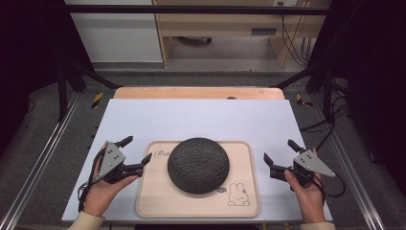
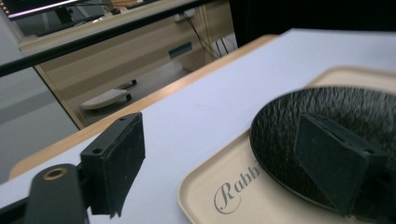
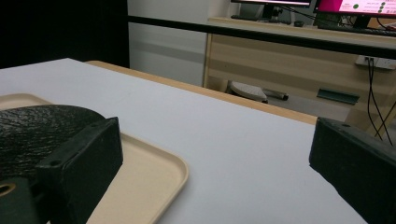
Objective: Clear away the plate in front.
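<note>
High view: a dark, rough-skinned dome (image 1: 198,165), seemingly a bowl turned upside down, sits on the middle of a beige tray (image 1: 158,203) on the white table (image 1: 201,117). The left gripper (image 1: 138,151) waits at the tray's left edge with jaws spread, one over the tray's corner, the other out over the table. The right gripper (image 1: 281,152) rests just right of the tray, jaws also wide apart, nothing between them. Both hands lie low near the table's front edge, angled inward toward the dome.

Left gripper view: the dome (image 2: 327,126) lies close ahead to the right, one jaw in front of its rim, the other well off over bare table. The tray (image 2: 210,186) bears printed lettering.

Right gripper view: the dome (image 3: 42,126) shows behind one jaw; the tray (image 3: 154,182) edge curves past, and the other jaw hangs over table.

Risks, as I judge them: the dome is wide and sloped, so pads could slide off its curve; a one-sided push could skate it across the tray, or shove the tray itself.
</note>
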`<state>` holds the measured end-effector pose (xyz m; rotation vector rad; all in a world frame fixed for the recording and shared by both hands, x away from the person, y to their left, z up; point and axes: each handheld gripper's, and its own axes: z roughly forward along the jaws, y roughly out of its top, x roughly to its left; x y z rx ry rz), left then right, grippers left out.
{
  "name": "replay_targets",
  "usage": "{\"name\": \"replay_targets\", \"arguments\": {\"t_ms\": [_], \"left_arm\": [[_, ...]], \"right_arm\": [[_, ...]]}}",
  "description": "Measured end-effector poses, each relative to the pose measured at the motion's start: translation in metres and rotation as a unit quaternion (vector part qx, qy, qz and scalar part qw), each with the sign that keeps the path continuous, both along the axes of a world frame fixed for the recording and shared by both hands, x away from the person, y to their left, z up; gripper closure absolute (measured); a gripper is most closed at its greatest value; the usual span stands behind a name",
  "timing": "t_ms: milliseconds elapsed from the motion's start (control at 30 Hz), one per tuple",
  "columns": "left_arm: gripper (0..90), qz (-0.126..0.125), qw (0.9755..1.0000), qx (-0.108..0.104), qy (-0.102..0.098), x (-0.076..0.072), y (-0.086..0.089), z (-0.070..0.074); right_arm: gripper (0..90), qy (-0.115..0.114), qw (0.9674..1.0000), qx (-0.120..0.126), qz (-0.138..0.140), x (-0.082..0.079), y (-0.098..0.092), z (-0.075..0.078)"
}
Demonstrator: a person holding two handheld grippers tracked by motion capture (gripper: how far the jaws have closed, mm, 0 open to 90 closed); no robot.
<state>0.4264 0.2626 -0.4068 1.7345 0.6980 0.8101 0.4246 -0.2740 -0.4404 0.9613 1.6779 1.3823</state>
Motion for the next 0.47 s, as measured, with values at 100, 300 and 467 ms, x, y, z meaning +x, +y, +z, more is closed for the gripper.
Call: {"name": "replay_targets", "arguments": {"t_ms": [100, 300, 467], "left_arm": [[10.8, 0.006, 0.9996, -0.026, 0.001, -0.006, 0.015, 0.002], [6.6, 0.013, 0.9988, -0.048, 0.003, -0.021, 0.042, -0.005], [6.1, 0.011, 0.997, -0.073, -0.023, -0.03, 0.055, -0.006]], "right_arm": [[3.0, 0.001, 1.0, 0.002, 0.001, 0.0, 0.001, 0.0], [3.0, 0.002, 1.0, 0.001, 0.008, 0.0, 0.003, 0.0], [3.1, 0.001, 0.9999, 0.007, 0.009, -0.001, 0.002, 0.0]]}}
